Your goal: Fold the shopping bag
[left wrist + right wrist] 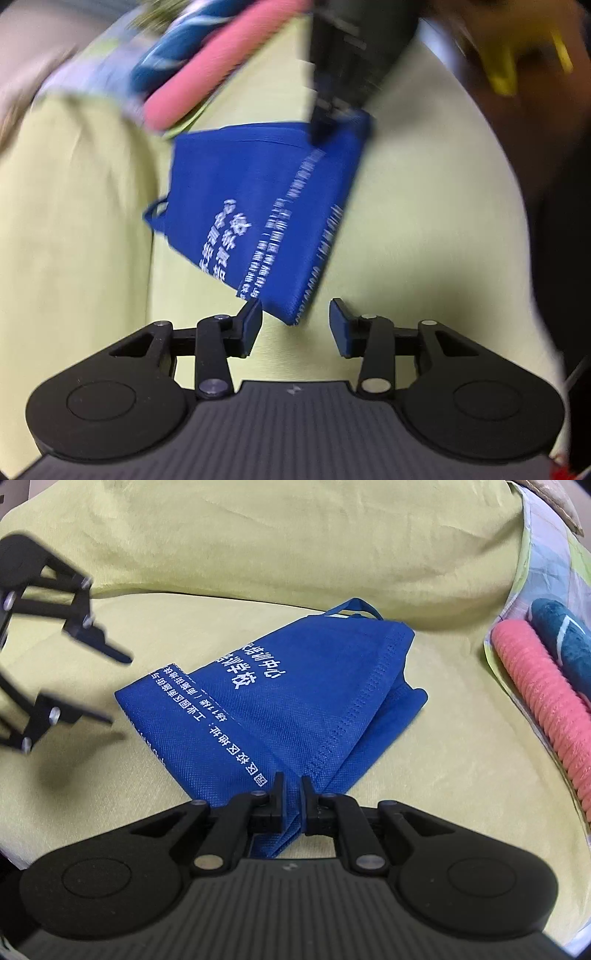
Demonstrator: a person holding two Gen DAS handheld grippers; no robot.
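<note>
Between my right gripper's (292, 794) fingers: a corner of the bag (280, 701), pinched; left gripper (295, 325) spread wide, holding nothing.

My left hovers just off the bag's opposite corner. Bag lies on the yellow-green cloth (258, 546), already doubled over in layers, handle (352, 607) poking out the far side. I judge it light, limp nonwoven that creases readily yet springs open; best taken at corners or stitched edges, through all layers. Pink roll (543, 701) lies well apart.
</note>
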